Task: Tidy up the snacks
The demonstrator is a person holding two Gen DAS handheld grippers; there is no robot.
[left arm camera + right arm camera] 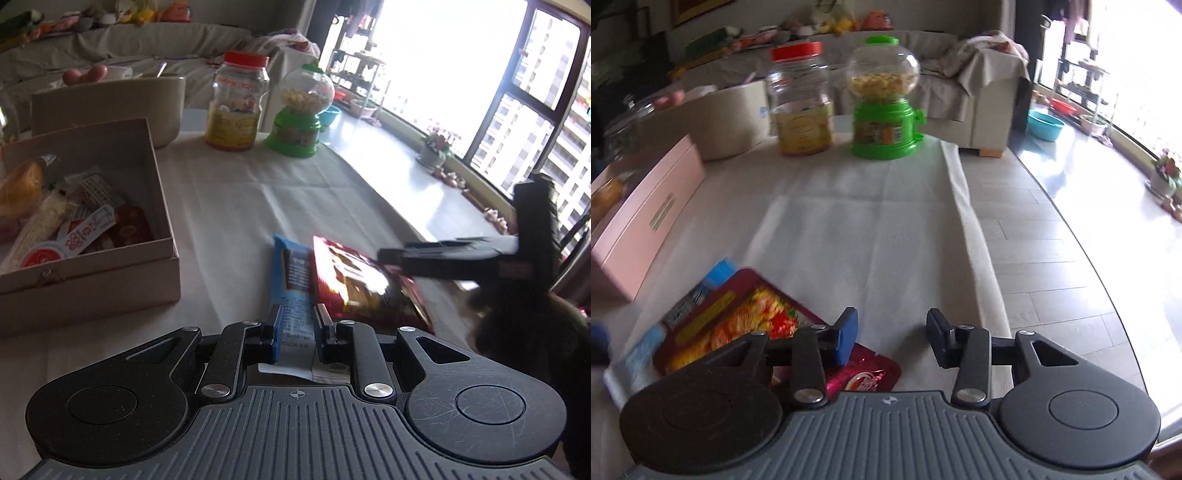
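My left gripper [297, 332] is shut on the near end of a blue snack packet [293, 280] that lies on the white tablecloth. A red snack bag [364, 284] lies partly over the packet's right side. My right gripper [892, 339] is open and empty; it hovers just right of the red bag [746, 325], and the blue packet [716, 277] shows under the bag. It also shows in the left wrist view [424, 254], above the bag's right edge. An open pink box [92, 221] with several snacks stands to the left.
A clear jar with a red lid [238, 103] and a green candy dispenser [301, 114] stand at the back of the table. A beige tub [110, 107] stands behind the box. The table's right edge [975, 240] drops to the floor.
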